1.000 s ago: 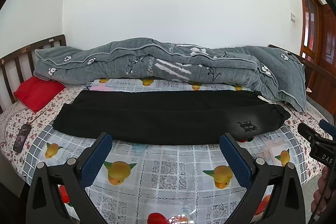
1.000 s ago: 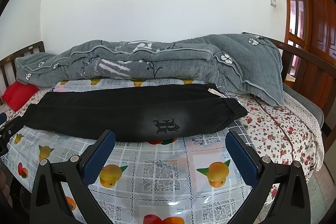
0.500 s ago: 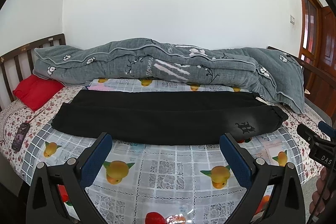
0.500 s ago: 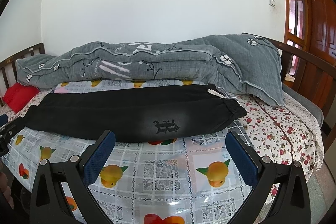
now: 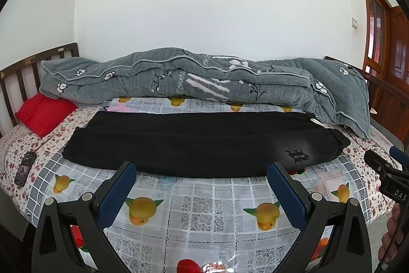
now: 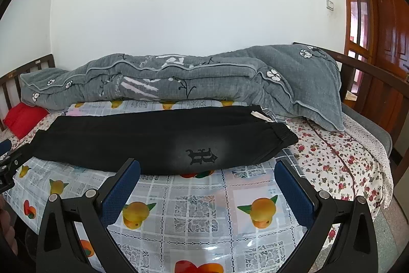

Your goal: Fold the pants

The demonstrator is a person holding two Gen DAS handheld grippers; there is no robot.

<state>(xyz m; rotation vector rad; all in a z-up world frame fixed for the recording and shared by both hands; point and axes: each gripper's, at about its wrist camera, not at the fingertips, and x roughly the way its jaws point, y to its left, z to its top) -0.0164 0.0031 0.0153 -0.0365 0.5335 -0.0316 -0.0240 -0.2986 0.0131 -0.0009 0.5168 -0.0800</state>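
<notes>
Blue-padded fingers of the left gripper [image 5: 202, 168] are standing spread wide and gripping nothing, hovering over the near edge of the bed [image 5: 204, 209]; the right gripper [image 6: 207, 165] is likewise standing spread and empty, hovering over the same near edge further toward the right side. Black pants [image 5: 199, 142] are lying flat just beyond both sets of fingertips, running lengthwise across the fruit-print sheet [image 6: 196, 211]; the elastic waistband [image 6: 283, 136] is pointing toward the right edge of the bed; the leg ends are pointing toward the left edge. A grey quilt [image 5: 204, 78] is lying bunched along the far edge; a red pillow [image 5: 43, 111] is sitting at the far-left corner; a phone [image 5: 25, 168] is resting near the left edge.
</notes>
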